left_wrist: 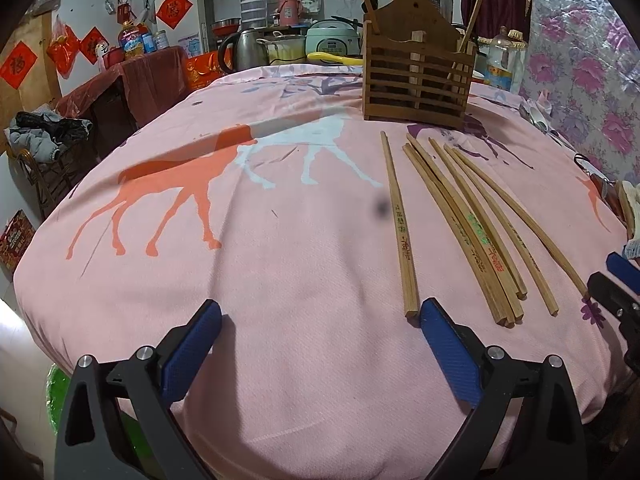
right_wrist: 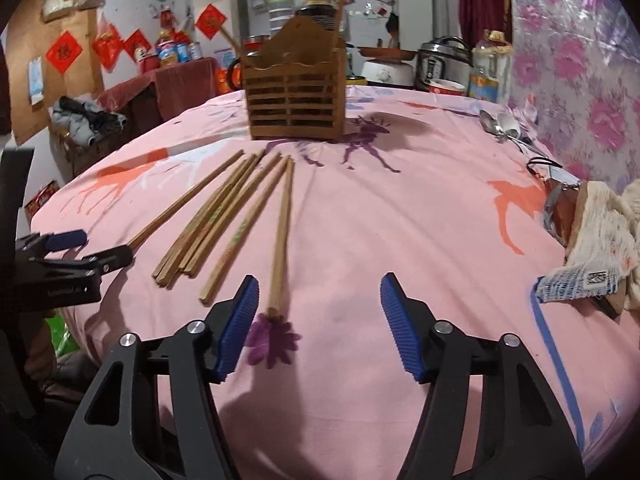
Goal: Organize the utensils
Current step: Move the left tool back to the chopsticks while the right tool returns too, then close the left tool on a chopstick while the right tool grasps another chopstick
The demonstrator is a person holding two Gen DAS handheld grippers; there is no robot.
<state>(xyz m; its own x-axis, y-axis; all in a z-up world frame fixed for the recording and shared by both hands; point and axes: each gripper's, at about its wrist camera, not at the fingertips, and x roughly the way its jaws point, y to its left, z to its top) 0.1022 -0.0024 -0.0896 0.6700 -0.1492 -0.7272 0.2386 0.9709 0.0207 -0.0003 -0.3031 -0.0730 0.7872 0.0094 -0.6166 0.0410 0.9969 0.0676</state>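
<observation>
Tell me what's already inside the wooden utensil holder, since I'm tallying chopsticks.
Two chopsticks poke out of the wooden utensil holder, one leaning at each end. Its slats and front wall hide their lower parts and anything shorter inside.

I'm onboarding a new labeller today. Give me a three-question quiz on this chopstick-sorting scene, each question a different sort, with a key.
1. True or false: the left hand-held gripper grips a chopstick.
2. Which chopstick end lies between the right hand-held gripper's fingers: A) the rightmost loose one's, B) the leftmost one's, C) none?
3. Fill in: the wooden chopstick holder stands on the pink ____.

Key: 1 false, its jaws are open over bare cloth. 2 A, not yet clamped. 3 tablecloth.
</observation>
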